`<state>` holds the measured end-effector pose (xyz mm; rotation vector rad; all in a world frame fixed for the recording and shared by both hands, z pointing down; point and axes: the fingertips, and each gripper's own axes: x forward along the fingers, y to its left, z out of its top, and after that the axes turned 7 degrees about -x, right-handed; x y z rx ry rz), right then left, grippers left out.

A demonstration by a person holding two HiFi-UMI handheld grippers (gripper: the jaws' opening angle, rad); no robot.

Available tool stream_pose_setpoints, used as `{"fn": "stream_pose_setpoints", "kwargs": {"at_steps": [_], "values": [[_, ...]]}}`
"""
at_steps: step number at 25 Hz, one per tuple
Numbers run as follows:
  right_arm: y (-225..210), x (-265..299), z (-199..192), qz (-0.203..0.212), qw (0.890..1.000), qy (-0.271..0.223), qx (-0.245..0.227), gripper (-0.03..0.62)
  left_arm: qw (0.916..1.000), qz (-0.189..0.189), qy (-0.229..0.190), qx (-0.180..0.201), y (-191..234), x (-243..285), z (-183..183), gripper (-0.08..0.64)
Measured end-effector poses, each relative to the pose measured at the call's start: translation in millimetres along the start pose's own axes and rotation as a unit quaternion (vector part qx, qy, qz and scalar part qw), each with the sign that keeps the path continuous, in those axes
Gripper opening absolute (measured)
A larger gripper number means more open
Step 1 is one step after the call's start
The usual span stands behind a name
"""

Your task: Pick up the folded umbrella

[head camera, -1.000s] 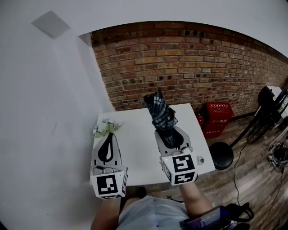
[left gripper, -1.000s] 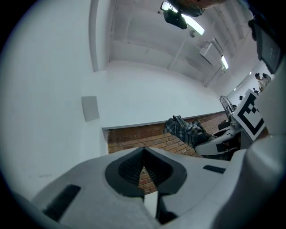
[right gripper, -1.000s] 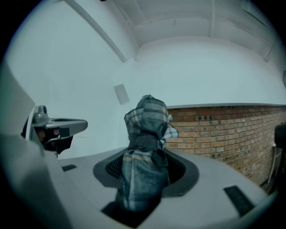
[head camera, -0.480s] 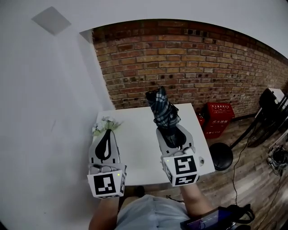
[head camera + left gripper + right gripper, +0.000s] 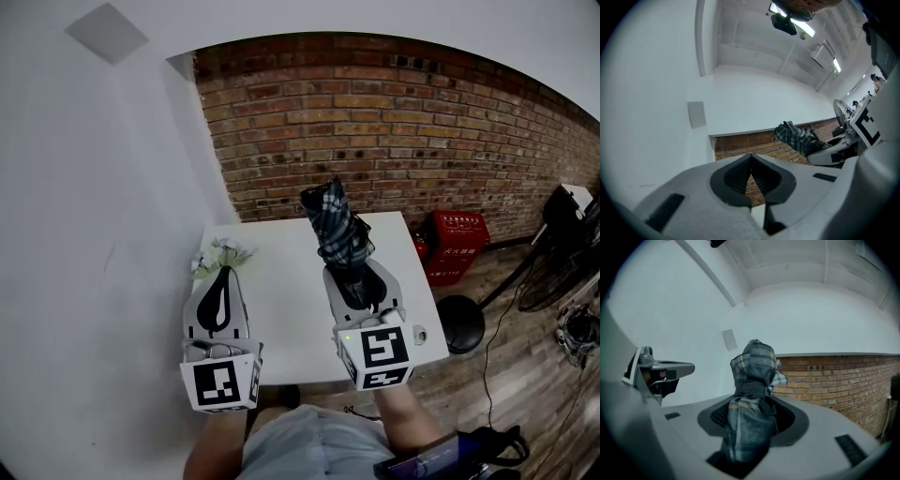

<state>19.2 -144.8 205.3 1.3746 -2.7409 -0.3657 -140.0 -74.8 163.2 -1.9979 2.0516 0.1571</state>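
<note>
The folded umbrella [image 5: 335,230] is dark plaid, bound by a strap, and sticks out forward from my right gripper [image 5: 354,281], which is shut on it above the white table [image 5: 281,300]. In the right gripper view the umbrella [image 5: 752,413] fills the gap between the jaws and rises past them. My left gripper [image 5: 220,305] hovers over the table's left side with its jaws together and nothing between them. From the left gripper view, the umbrella [image 5: 799,138] shows off to the right, and the left gripper [image 5: 751,176] is shut.
A small bunch of pale flowers [image 5: 217,260] lies on the table just ahead of the left gripper. A brick wall [image 5: 394,131] stands behind the table. On the wooden floor to the right are a red box [image 5: 455,246], a round black stool [image 5: 461,324] and stands with cables.
</note>
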Motion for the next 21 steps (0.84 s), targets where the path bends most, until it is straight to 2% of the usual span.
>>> {"fn": "stream_pose_setpoints", "kwargs": {"at_steps": [21], "values": [[6, 9, -11, -0.001, 1.0, 0.008, 0.002, 0.193, 1.0, -0.003, 0.006, -0.005, 9, 7, -14, 0.006]]}}
